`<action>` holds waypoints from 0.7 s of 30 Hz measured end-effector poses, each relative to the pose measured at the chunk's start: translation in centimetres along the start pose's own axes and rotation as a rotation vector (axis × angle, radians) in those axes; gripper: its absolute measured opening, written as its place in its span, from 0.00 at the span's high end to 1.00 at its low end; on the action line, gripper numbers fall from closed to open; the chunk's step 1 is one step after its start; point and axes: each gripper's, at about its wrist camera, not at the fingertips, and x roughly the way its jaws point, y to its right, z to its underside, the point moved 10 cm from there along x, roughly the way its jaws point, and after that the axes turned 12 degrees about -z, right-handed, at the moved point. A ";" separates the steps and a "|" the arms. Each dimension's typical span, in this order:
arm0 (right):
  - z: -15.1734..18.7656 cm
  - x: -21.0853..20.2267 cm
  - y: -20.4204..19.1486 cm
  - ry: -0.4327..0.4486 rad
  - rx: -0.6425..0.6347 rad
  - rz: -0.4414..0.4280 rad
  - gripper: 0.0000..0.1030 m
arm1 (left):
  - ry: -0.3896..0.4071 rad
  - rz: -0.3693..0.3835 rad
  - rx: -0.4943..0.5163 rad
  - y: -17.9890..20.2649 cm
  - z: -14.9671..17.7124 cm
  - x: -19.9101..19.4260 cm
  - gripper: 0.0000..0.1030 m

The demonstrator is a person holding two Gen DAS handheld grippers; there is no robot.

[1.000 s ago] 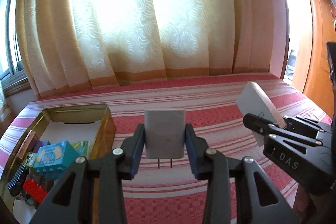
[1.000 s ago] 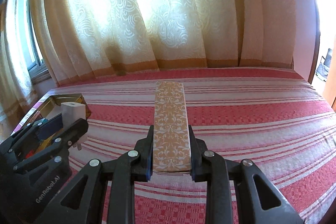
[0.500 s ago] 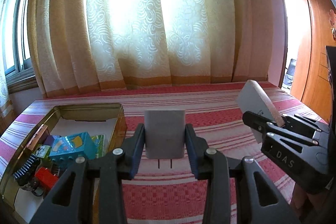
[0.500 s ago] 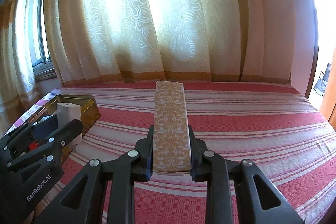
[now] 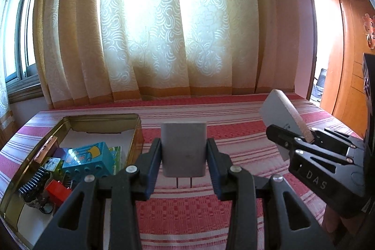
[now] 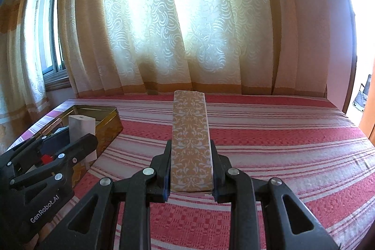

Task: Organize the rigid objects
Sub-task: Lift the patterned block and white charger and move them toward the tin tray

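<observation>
One white plug adapter [image 5: 183, 148], its two prongs pointing down, is clamped in the left gripper [image 5: 183, 157] above the red striped bedcover [image 5: 234, 132], just right of one gold tin [image 5: 138, 130]. One patterned tan box [image 6: 190, 144] is clamped in the right gripper [image 6: 190, 170]. One teal block [image 5: 88, 159] and one red brick [image 5: 57, 190] are seen inside the tin.

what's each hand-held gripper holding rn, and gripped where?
Left hand-held gripper: white plug adapter, clamped across its side faces, prongs toward the camera. Right hand-held gripper: long patterned box, clamped across its long sides near the near end.
</observation>
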 end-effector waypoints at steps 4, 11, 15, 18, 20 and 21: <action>0.0 -0.2 -0.4 0.005 -0.008 -0.002 0.73 | 0.002 0.005 -0.006 -0.2 0.0 -0.2 0.64; 0.1 -1.0 -1.0 0.022 -0.015 -0.002 0.73 | 0.007 0.008 -0.013 -0.4 0.1 -0.6 0.64; 0.2 -1.5 -1.5 0.031 -0.019 -0.006 0.73 | 0.005 0.013 -0.024 -0.7 0.1 -0.8 0.64; 0.1 -1.7 -1.7 0.036 -0.027 -0.005 0.73 | 0.004 0.016 -0.028 -0.7 0.2 -0.8 0.64; 0.2 -1.8 -1.8 0.037 -0.028 -0.009 0.73 | 0.005 0.017 -0.029 -0.8 0.2 -1.0 0.64; 0.2 -1.8 -1.7 0.038 -0.027 -0.011 0.73 | 0.006 0.018 -0.029 -0.8 0.3 -1.0 0.64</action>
